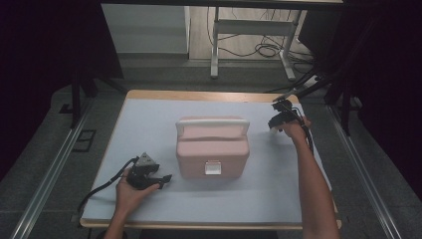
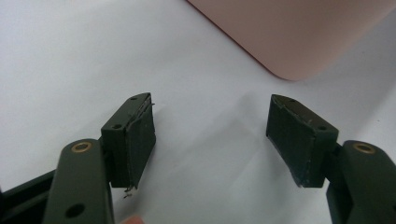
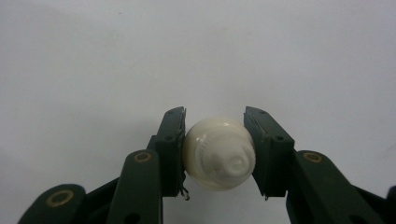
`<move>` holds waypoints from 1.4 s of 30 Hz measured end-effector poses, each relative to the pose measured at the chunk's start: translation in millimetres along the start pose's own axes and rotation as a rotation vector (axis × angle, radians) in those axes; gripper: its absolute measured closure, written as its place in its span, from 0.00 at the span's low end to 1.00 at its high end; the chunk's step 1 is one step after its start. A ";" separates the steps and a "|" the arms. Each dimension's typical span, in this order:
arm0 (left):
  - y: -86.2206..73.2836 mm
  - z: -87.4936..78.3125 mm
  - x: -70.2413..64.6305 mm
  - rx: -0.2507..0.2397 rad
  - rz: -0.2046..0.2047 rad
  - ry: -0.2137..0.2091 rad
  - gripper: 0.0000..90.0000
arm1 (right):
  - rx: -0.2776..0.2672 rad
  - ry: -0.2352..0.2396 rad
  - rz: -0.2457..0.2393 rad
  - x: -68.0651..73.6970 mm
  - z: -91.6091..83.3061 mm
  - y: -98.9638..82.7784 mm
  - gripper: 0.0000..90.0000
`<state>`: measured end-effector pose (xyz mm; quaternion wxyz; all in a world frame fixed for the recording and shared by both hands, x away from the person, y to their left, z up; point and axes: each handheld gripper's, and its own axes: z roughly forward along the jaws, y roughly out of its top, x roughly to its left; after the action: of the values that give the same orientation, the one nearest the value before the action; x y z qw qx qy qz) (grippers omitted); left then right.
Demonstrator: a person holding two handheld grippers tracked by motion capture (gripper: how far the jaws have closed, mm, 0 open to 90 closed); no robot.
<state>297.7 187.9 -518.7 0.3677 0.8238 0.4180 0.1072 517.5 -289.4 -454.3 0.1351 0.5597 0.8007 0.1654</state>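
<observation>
No legible writing on any item. Pink box (image 1: 212,152): lid shut, white handle across top, pale latch plate on front; contents not visible. Right gripper (image 3: 215,154): jaws clamped on a white round bottle (image 3: 219,158), ribbed cap facing the camera, pads touching both its sides. Left gripper (image 2: 210,135): jaws wide apart, nothing between them; rests on tabletop (image 1: 149,124), box corner just beyond the jaws.

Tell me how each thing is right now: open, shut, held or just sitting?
Pink box: lid shut, white handle folded flat on top, sitting on the table.
White round thing: squeezed between the right gripper's jaws.
Right gripper: shut on the white round thing.
Left gripper: open, nothing in it, beside the box.
</observation>
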 end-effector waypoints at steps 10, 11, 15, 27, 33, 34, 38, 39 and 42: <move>-0.1 0.0 -0.5 -0.002 -0.002 0.004 0.36 | -0.031 0.053 -0.057 14.1 -27.6 -20.5 0.67; -0.2 0.1 -0.6 -0.002 -0.002 0.004 0.36 | -0.037 0.059 -0.064 15.9 -30.7 -22.9 0.67; -0.1 0.0 -0.5 -0.001 -0.001 0.004 0.36 | -0.049 0.081 -0.102 25.4 -42.2 -33.2 0.67; -0.4 -0.8 -1.0 0.001 -0.002 0.005 0.36 | -0.054 0.124 -0.180 46.4 -54.6 -61.6 0.67; -0.3 -0.7 -0.6 0.001 -0.004 0.003 0.36 | -0.062 0.136 -0.217 55.7 -54.5 -73.2 0.67; -0.3 -0.7 -0.6 0.001 -0.004 0.003 0.36 | -0.061 0.139 -0.218 56.4 -53.9 -74.0 0.67; -0.2 -0.7 -0.4 0.002 -0.003 0.003 0.36 | -0.052 0.152 -0.231 59.7 -49.6 -79.1 0.67; -0.2 -0.7 -0.3 0.002 -0.002 0.002 0.36 | -0.049 0.153 -0.232 61.0 -48.3 -80.6 0.67; -0.4 -0.7 -0.5 0.001 -0.002 0.004 0.36 | -0.033 0.157 -0.244 63.5 -44.7 -84.3 0.67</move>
<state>296.8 188.1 -518.4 0.3666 0.8234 0.4195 0.1082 406.4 -261.6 -450.8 0.1006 0.4414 0.8680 0.2042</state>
